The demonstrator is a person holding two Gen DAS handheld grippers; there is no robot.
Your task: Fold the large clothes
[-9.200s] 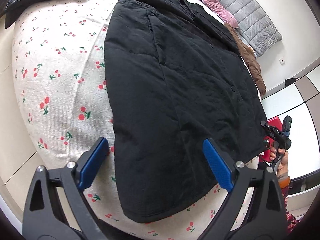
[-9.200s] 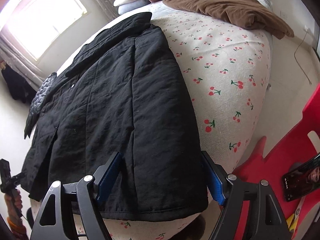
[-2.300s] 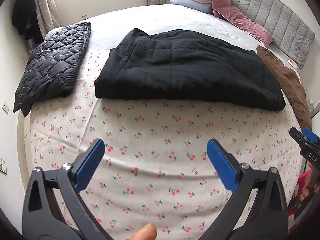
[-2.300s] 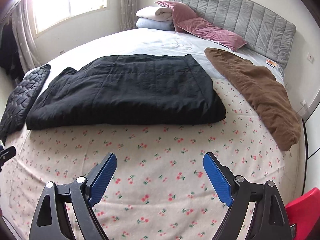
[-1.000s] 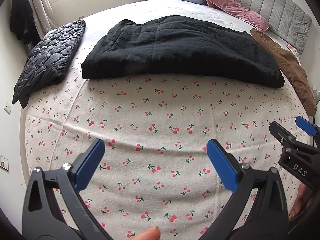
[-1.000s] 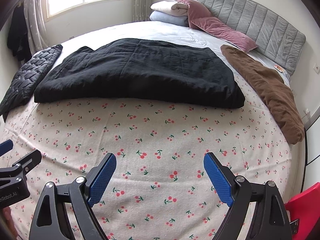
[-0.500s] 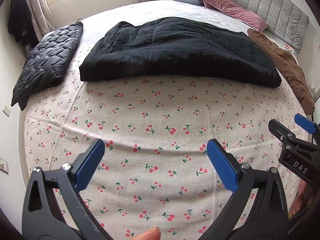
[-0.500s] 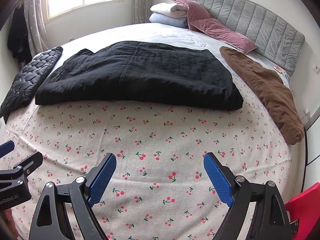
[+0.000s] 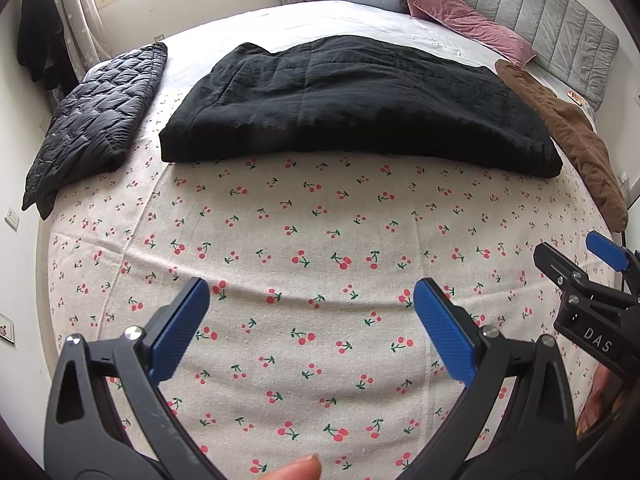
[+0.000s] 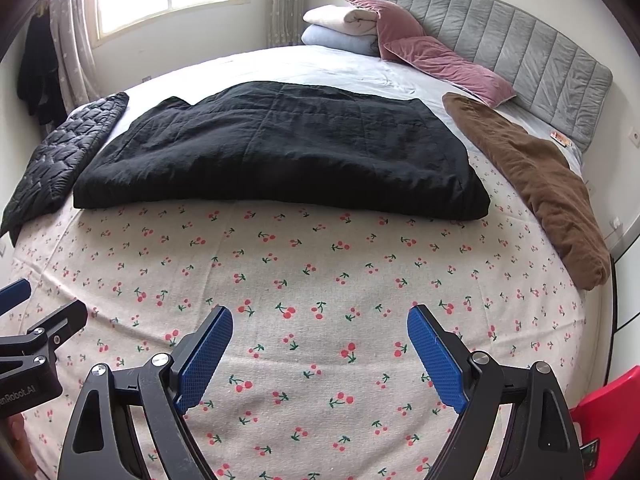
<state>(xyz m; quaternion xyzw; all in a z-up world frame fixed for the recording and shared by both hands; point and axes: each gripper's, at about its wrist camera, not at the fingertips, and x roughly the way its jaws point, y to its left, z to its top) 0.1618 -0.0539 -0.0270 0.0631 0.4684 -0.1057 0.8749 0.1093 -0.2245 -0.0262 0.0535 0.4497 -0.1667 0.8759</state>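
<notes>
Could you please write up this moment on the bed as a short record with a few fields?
surface: cherry-print bedspread
main garment: black padded coat, folded into a flat rectangle, lying across the bed
to its left: dark quilted jacket at the bed edge
to its right: brown fleece garment, lying lengthwise
by the headboard: folded white and blue blankets, pink velvet pillows
left gripper: open, empty, above bare bedspread
right gripper: open, empty, apart from the coat
</notes>
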